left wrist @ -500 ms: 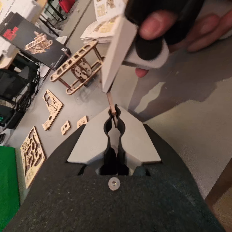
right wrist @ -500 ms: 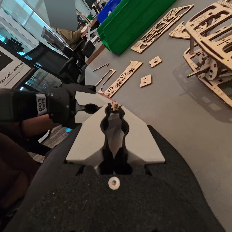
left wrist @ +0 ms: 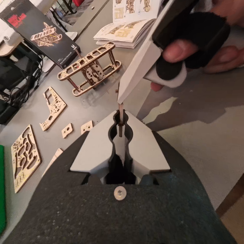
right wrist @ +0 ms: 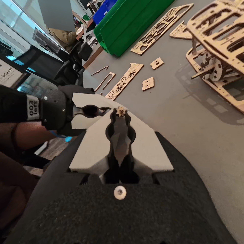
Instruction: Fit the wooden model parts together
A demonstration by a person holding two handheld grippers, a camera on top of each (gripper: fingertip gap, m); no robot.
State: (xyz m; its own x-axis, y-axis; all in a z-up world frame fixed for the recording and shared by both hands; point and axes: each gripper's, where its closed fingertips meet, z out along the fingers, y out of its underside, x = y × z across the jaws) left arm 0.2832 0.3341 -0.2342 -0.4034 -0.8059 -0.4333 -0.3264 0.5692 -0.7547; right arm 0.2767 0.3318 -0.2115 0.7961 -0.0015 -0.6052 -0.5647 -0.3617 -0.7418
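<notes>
In the left wrist view my left gripper [left wrist: 120, 112] is shut on a thin wooden stick [left wrist: 120, 118] that lies along its fingers. My right gripper [left wrist: 120, 102] comes down from the upper right, held by a hand, and its tip meets the stick's far end. In the right wrist view my right gripper [right wrist: 120, 112] is shut on a small wooden gear [right wrist: 120, 111]. The left gripper [right wrist: 105, 109] reaches in from the left, tip against the gear. A part-built wooden biplane model [left wrist: 91, 74] stands on the grey table [left wrist: 184, 145] beyond; it also shows in the right wrist view [right wrist: 217, 52].
Flat wooden part sheets [left wrist: 25, 155] [left wrist: 52, 109] and two small square pieces [left wrist: 67, 130] [left wrist: 87, 127] lie left of the grippers. A black kit box [left wrist: 39, 33] and an open instruction booklet [left wrist: 125, 33] stand behind. Green bins [right wrist: 125, 26] line the table's far side. My two grippers' fingertips are within a few centimetres of each other.
The two grippers stay tip to tip. The stick, tilted before, now lies straight between the left fingers. The gear shows more plainly in the right fingertips.
</notes>
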